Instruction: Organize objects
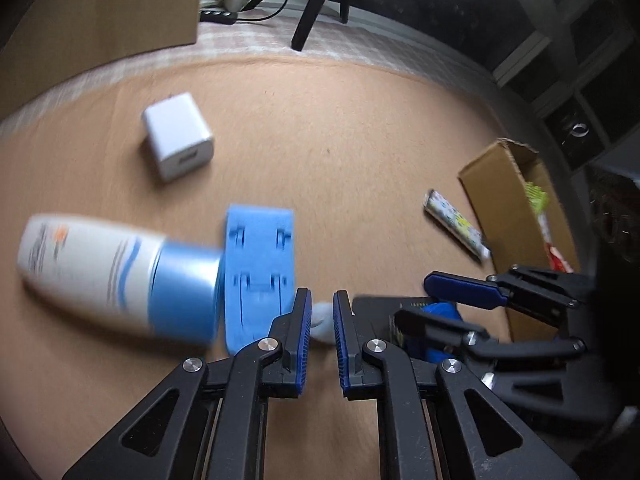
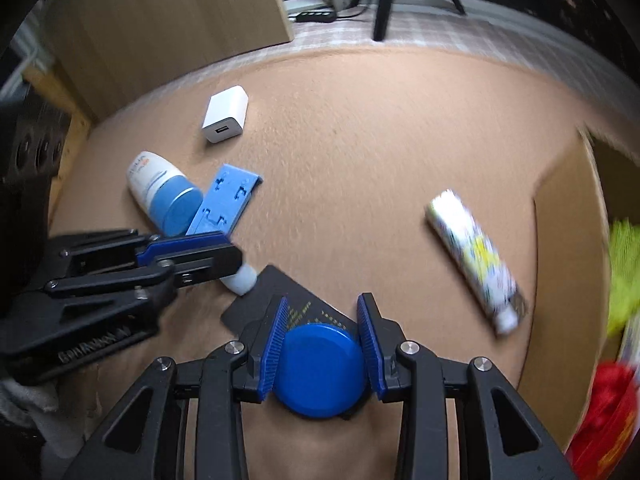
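While ribbed right jaws clamp round blue disc (image 2: 319, 369), left jaws pinch small white piece (image 1: 322, 317).

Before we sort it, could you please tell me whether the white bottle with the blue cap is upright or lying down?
Lying down: the bottle rests on its side on the mat, cap toward the camera.

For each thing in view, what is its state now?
Left gripper: shut on a small white piece.
Right gripper: shut on the round blue cap.
White bottle with blue cap: lying on its side.
Brown cardboard box: open.
White printed tube: lying flat, capped.
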`<state>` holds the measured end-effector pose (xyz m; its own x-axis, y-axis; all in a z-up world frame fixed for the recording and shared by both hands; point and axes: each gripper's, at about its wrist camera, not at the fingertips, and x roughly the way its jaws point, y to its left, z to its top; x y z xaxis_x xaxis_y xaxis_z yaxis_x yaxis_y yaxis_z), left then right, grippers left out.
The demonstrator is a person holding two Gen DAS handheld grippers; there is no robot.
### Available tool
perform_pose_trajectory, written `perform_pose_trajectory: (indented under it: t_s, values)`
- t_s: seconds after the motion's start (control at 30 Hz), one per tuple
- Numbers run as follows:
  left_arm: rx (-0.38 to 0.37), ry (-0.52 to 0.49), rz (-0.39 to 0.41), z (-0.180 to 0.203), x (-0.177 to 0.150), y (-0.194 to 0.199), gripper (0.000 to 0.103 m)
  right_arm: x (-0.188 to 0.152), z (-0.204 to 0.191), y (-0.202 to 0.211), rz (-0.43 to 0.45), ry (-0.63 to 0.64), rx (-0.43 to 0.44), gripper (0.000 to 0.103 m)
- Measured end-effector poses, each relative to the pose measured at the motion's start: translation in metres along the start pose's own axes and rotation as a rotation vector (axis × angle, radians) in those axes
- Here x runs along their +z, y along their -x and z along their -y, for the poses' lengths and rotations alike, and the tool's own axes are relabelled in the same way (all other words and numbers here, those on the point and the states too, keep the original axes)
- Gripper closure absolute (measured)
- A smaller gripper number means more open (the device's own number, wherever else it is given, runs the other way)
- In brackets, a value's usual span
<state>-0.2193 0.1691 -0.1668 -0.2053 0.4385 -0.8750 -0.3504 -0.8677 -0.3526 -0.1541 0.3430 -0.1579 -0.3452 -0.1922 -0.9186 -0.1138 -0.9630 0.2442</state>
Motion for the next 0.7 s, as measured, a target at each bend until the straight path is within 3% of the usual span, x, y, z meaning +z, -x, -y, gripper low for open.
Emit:
perform_pose_trajectory:
  t_s: [0.13, 0.33, 0.47, 0.7]
  values:
    - [0.044, -0.057, -0.003, 0.005, -0.023, 0.005, 0.094, -0.019, 0.003, 0.007, 0.016, -0.024, 0.005, 0.070]
    - [0.066, -0.107, -0.045, 0.013, -0.048, 0.013, 0.093, -0.045, -0.009, 0.014, 0.005, 0.062, 0.008, 0.070]
    - [0.053, -0.093, -0.068, 0.014, -0.064, 0.025, 0.093, -0.066, -0.007, 0.030, 0.008, 0.087, 0.042, 0.070]
    - [0.028, -0.079, 0.040, 0.021, -0.042, 0.044, 0.093, -0.080, 0.016, 0.049, 0.054, -0.033, 0.077, 0.070]
